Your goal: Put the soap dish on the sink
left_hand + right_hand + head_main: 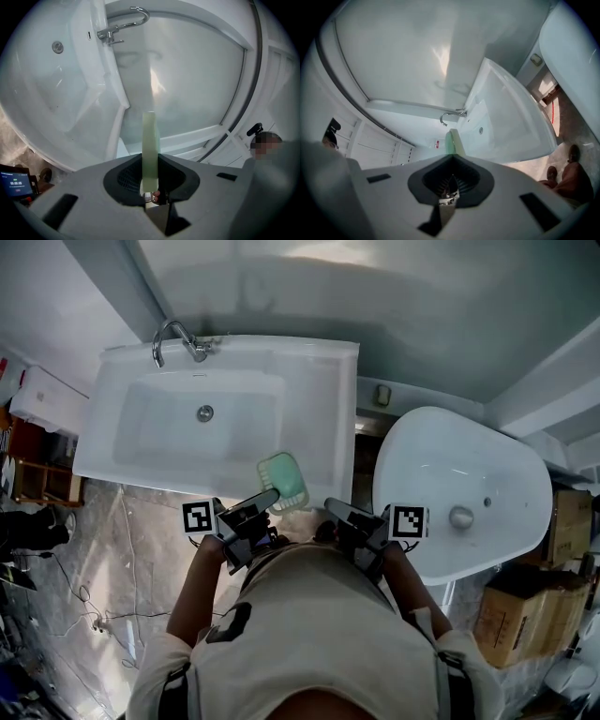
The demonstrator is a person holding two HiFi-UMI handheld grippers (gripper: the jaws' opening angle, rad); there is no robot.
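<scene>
The pale green soap dish (284, 481) hangs over the front right ledge of the white sink (319, 381); whether it touches the ledge I cannot tell. My left gripper (272, 495) is shut on the dish's near edge. In the left gripper view the dish (149, 140) stands edge-on between the pads of that gripper (149, 185), with the basin and the faucet (124, 26) beyond. My right gripper (333, 507) sits just right of the dish, shut and holding nothing. The right gripper view shows the dish's edge (453, 143) just past that gripper (449, 185).
A chrome faucet (178, 338) stands at the sink's back left, a drain (204, 412) in the basin. A white bathtub (469, 484) lies to the right, with cardboard boxes (525, 615) beside it. Cables (103, 596) trail over the marble floor at left.
</scene>
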